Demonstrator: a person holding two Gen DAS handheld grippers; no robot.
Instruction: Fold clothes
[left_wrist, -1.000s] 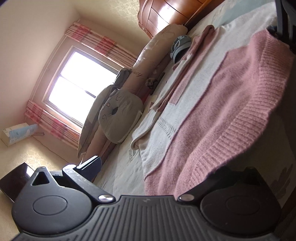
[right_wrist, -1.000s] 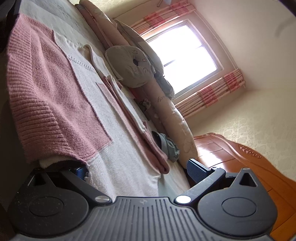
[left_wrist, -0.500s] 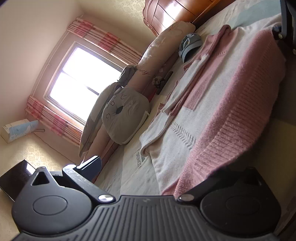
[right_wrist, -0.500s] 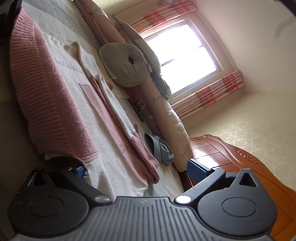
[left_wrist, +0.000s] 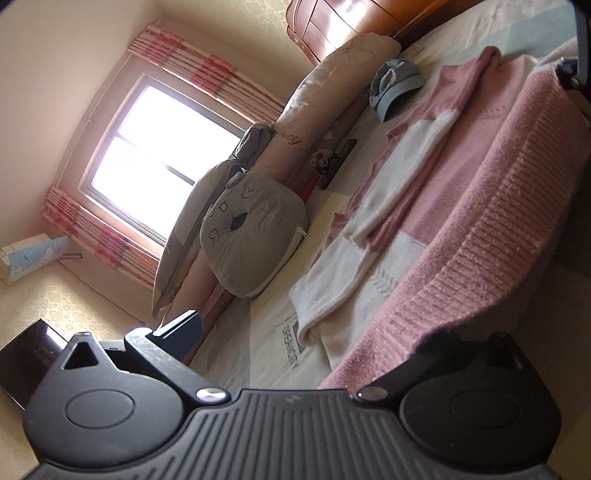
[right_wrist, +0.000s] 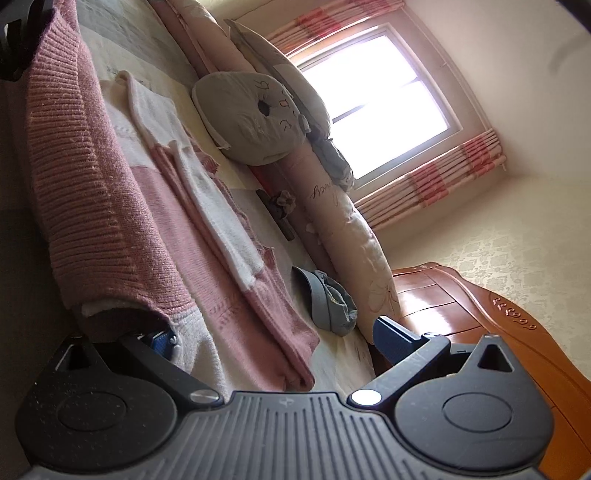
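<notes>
A pink and white knit sweater (left_wrist: 424, 206) lies flat on the bed, its sleeves folded across the chest. Its ribbed pink hem (left_wrist: 480, 236) is lifted off the bed and stretched between both grippers. My left gripper (left_wrist: 314, 332) stands open, with the hem draped over its right finger; that fingertip is hidden under the knit. In the right wrist view the same hem (right_wrist: 92, 192) hangs over the left finger of my open right gripper (right_wrist: 275, 332), and a blue pad shows beneath it. Each gripper appears at the far end of the hem in the other's view.
A blue cap (left_wrist: 395, 88) lies on the sheet just beyond the sweater. A grey cat-face cushion (left_wrist: 255, 229) and a long pink bolster (left_wrist: 332, 85) line the window side of the bed. A wooden headboard (right_wrist: 480, 314) stands past the cap. Bare sheet (left_wrist: 266, 347) shows near my left gripper.
Both grippers have moved with the raised hem. The lifted band now looks narrower, and more of the folded sleeves, the cap and the sheet shows.
</notes>
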